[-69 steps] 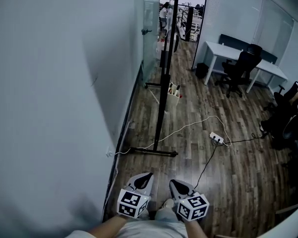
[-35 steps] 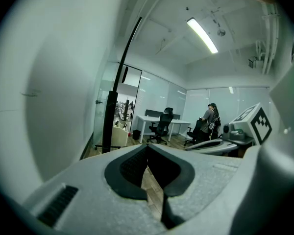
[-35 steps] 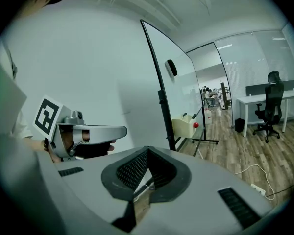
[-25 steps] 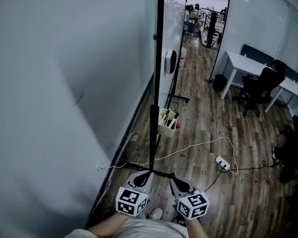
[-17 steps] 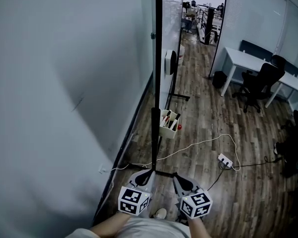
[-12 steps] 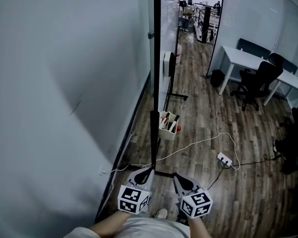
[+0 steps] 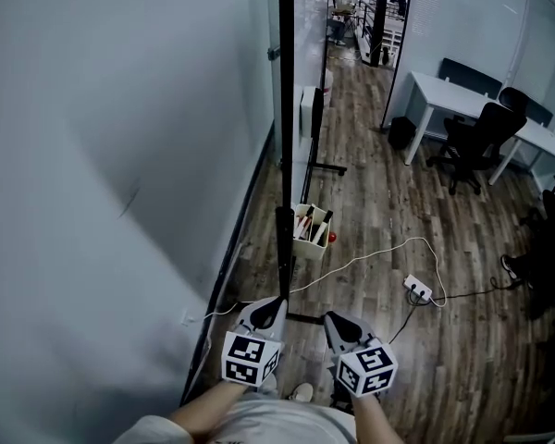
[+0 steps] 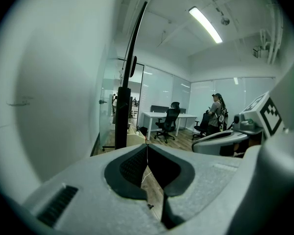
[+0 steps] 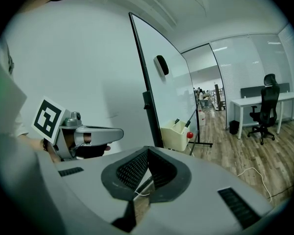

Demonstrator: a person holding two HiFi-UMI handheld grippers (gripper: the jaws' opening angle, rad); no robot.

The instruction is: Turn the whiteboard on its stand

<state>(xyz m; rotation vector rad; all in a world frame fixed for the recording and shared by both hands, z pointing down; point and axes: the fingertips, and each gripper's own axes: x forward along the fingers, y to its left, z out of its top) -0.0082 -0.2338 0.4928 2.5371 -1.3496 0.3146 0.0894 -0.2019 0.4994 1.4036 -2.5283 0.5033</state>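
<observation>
The whiteboard [image 7: 285, 109] stands edge-on straight ahead of me, a thin black line rising from its stand's foot [image 7: 303, 319] on the wood floor. The right gripper view shows its white face [image 9: 162, 94], a black eraser [image 9: 161, 64] stuck on it and a tray of markers [image 9: 176, 131]. The same tray [image 7: 311, 231] hangs low on the stand. My left gripper [image 7: 272, 303] is shut and empty, just short of the post [image 8: 122, 119]. Beside it my right gripper [image 7: 330, 319] is also shut, holding nothing.
A white wall [image 7: 102, 155] runs close along the left. A white cable and a power strip [image 7: 416, 289] lie on the floor to the right. Farther off are a desk [image 7: 458, 95], an office chair [image 7: 476, 137] and a standing person [image 8: 218, 109].
The whiteboard stand has come nearer and now sits just beyond the gripper tips. Both grippers stay shut, side by side.
</observation>
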